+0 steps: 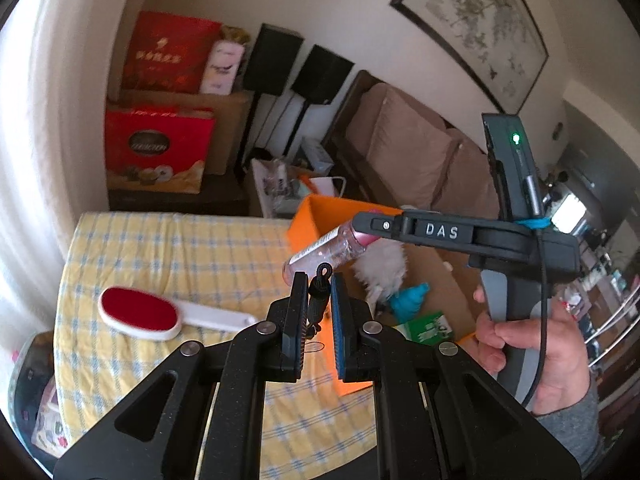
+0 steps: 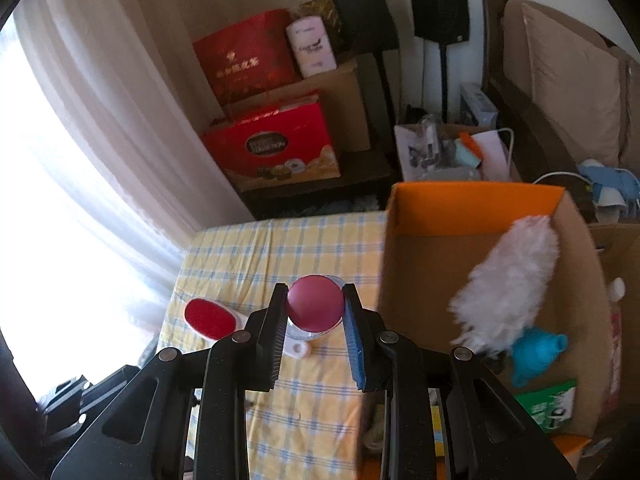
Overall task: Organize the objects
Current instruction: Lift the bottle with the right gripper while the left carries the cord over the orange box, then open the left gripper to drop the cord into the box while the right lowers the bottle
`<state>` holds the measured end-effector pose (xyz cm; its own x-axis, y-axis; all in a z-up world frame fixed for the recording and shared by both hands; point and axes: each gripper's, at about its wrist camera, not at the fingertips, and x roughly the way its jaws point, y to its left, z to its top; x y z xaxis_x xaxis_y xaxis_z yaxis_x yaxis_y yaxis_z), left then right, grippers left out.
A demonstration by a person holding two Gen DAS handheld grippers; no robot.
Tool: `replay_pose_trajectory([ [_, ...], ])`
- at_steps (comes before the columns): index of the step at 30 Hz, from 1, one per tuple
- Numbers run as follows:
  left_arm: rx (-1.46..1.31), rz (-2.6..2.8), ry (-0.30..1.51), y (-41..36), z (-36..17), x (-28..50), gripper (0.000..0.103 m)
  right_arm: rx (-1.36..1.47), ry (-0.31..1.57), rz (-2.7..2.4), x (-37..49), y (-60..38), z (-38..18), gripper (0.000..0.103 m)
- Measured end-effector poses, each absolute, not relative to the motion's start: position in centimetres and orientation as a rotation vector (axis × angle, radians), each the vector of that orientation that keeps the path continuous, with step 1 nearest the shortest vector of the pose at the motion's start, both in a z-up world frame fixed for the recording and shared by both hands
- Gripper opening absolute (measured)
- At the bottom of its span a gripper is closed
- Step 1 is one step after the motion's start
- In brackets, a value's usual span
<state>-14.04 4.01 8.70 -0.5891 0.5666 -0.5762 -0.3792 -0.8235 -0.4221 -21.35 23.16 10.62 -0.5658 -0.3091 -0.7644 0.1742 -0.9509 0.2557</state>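
Observation:
My left gripper [image 1: 319,280] is shut on a small black brush-like tool [image 1: 318,300] and holds it above the yellow checked table [image 1: 168,248]. My right gripper [image 2: 315,300] is shut on a clear bottle with a pink cap [image 2: 314,307]; the bottle also shows in the left wrist view [image 1: 328,250], near the orange cardboard box [image 1: 316,216]. The box [image 2: 472,204] holds a white feather duster [image 2: 508,284], a blue item [image 2: 532,352] and a green packet [image 2: 552,402]. A red and white lint brush [image 1: 140,312] lies on the table, also in the right wrist view [image 2: 208,316].
Red gift boxes [image 1: 156,152] and a brown carton stand behind the table by the curtain. Two black speakers on stands [image 1: 296,68] and a paper bag with clutter [image 2: 448,152] are beyond. A brown sofa [image 1: 408,144] is on the right.

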Motion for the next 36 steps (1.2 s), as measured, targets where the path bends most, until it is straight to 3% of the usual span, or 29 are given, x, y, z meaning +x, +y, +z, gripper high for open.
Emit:
replay_pose_trajectory([
  [13,-0.942,2.318,-0.251,11.7,11.6,-15.5,0.01,1.28,-0.419,-2.483,-20.1,29.7,12.6,0.026],
  [18,-0.968,2.307,-0.209,14.2,11.3,-16.2,0.01,1.257,-0.41,-2.531,-19.9,31.2,13.7,0.026],
  [26,-1.028,2.324,-0.1,17.7,9.3,-18.7,0.01,1.285,-0.434,-2.582,-21.6,33.6,12.7,0.026],
  [36,-1.173,2.307,-0.006,20.7,4.0,-22.5,0.01,1.412,-0.477,-2.557,-26.6,35.0,7.6,0.026],
])
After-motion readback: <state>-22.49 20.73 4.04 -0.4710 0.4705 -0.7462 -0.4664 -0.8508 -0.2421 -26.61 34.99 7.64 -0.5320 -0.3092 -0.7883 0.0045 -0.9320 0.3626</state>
